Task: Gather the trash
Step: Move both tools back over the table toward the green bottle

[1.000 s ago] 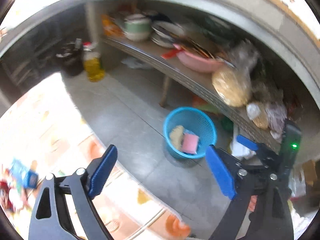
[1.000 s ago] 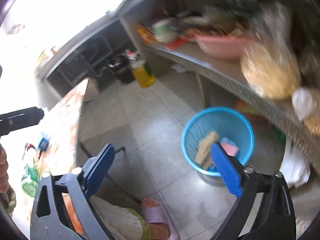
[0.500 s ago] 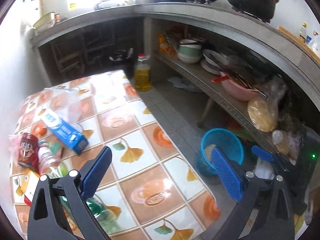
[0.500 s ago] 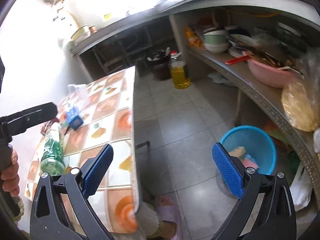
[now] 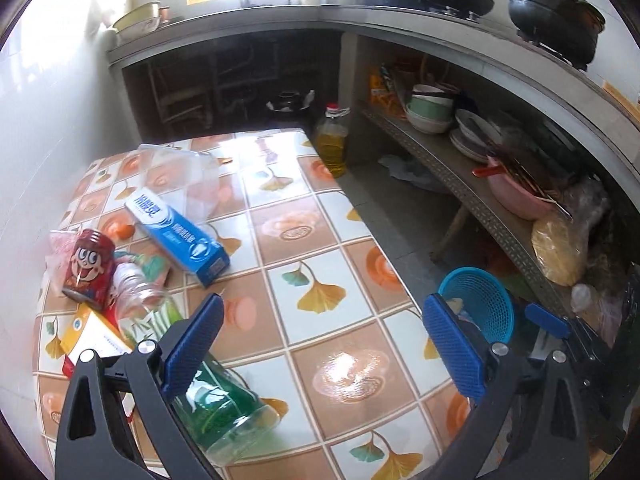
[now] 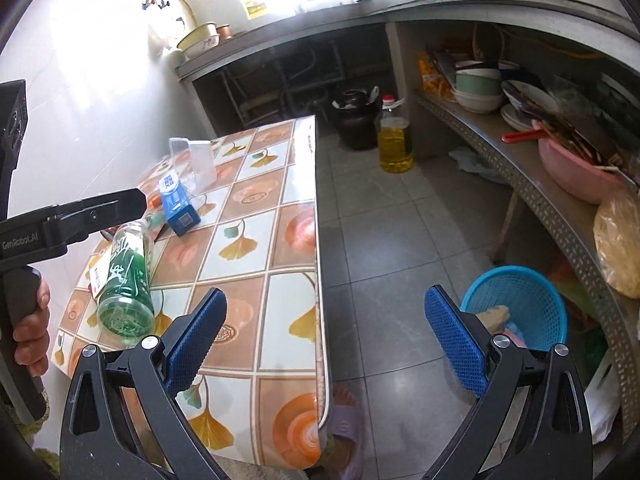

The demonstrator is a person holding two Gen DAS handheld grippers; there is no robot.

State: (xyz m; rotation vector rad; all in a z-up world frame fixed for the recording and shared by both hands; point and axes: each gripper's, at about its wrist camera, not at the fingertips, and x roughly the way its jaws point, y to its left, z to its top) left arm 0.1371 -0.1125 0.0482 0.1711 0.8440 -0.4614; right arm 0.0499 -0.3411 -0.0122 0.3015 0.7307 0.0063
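The trash lies in a bunch on the far left side of the tiled table [image 5: 320, 240]. There is a green bottle [image 5: 216, 404] on its side, a blue carton [image 5: 176, 236], a red can [image 5: 88, 268] with a cartoon face, a clear small bottle [image 5: 136, 292] and a yellow and white box [image 5: 92, 336]. A see-through plastic tub [image 5: 188, 172] sits farther back.

A second ago both cameras looked down at the floor and the blue basket [image 6: 516, 304]. Now they have swung up and back, so the table and its trash fill the left camera's view. The basket is now small and low on the right, on the floor beside the table, under the shelf [image 6: 520, 176]. It has a tan thing and a pink thing inside.

The left gripper [image 5: 320, 344] is wide open and holds nothing. It hangs over the near part of the table, and its left finger covers part of the green bottle. The right gripper [image 6: 326, 338] is wide open too and holds nothing. It hangs over the table edge and the floor.

The yellow and white box is partly hidden behind the left gripper's arm. The red can hides most of a pink bag behind it. In the right camera, the left gripper's dark body blocks the can and the box. The window light is so bright that the counter top is hard to see. A foot in a purple slipper [image 6: 344, 432] peeks out under the table.
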